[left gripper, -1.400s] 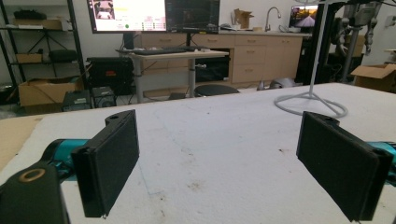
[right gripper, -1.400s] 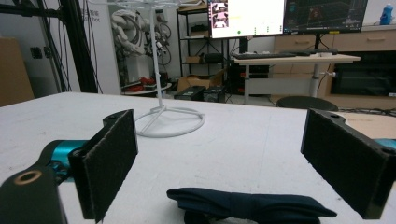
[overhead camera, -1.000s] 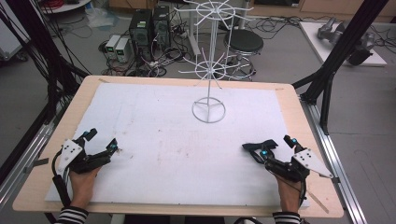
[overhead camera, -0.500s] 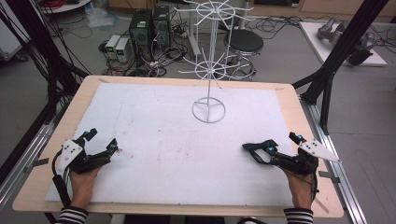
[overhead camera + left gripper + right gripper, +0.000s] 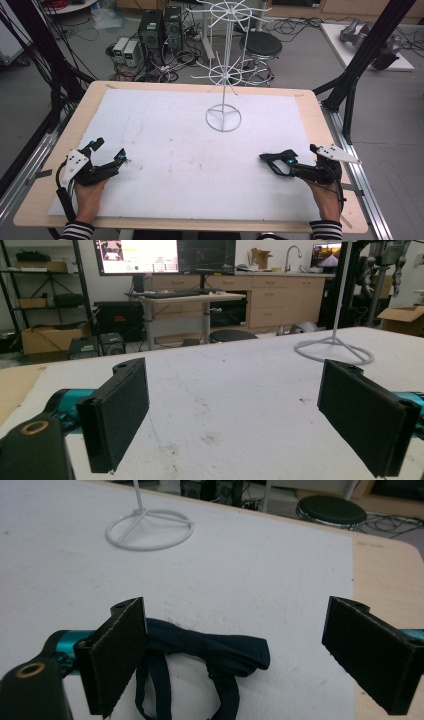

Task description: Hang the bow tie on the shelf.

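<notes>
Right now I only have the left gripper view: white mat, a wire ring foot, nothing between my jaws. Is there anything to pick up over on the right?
Observer: Yes. A dark bow tie lies on the mat between the jaws of the right claw, nearer one jaw.
Operator: Is that claw shut on it?
Observer: No, its jaws stand wide open.
Operator: And the ring foot I see, what does it belong to?
Observer: A white wire stand with two tiers of hooks. The hooks I can see are bare.
</notes>
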`<state>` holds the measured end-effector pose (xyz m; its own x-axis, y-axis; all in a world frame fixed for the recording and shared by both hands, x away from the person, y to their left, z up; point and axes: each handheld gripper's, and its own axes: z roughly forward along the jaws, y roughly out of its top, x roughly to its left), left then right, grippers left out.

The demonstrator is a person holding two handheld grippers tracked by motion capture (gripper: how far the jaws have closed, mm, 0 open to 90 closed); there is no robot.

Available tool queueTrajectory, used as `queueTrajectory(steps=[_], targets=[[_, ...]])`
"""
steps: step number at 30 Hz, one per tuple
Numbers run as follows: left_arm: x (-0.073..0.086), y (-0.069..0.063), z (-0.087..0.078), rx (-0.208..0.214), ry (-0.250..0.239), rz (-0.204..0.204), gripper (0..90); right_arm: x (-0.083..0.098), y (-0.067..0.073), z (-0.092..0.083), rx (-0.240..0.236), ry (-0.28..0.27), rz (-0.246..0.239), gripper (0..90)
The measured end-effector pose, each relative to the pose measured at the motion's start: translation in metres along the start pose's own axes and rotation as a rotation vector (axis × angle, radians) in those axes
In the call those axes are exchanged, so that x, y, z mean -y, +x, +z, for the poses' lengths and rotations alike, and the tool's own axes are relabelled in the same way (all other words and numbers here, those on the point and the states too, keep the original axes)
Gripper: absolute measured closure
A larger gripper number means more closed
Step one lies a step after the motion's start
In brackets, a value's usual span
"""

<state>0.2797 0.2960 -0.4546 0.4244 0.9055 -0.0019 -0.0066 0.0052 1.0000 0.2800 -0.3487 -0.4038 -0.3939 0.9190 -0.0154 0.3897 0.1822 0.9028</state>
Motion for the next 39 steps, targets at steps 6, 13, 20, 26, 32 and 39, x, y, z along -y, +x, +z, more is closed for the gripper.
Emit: queueTrajectory(steps=[6, 13, 20, 26, 32, 39], targets=[[0.0, 0.0, 0.0, 0.001, 0.0, 0.0, 13.5, 0.002, -0.002, 0.004, -0.002, 0.088, -0.002, 15.3], [0.0, 0.0, 0.0, 0.001, 0.0, 0.0, 13.5, 0.001, 0.0, 0.007, 0.03, 0.173, -0.032, 18.4], [0.0, 0.0, 0.0, 0.0, 0.0, 0.001, 13.5, 0.004, 0.002, 0.011, -0.004, 0.241, -0.023, 26.5], [0.0, 0.0, -0.001, -0.002, -0.006, 0.003, 13.5, 0.006, 0.005, 0.016, -0.001, 0.319, -0.047, 32.2], [0.0, 0.0, -0.001, -0.002, -0.007, 0.003, 13.5, 0.006, 0.004, 0.019, -0.029, 0.343, -0.038, 37.8], [0.0, 0.0, -0.001, -0.002, -0.007, 0.003, 13.5, 0.005, 0.005, 0.023, -0.013, 0.409, -0.048, 43.3]])
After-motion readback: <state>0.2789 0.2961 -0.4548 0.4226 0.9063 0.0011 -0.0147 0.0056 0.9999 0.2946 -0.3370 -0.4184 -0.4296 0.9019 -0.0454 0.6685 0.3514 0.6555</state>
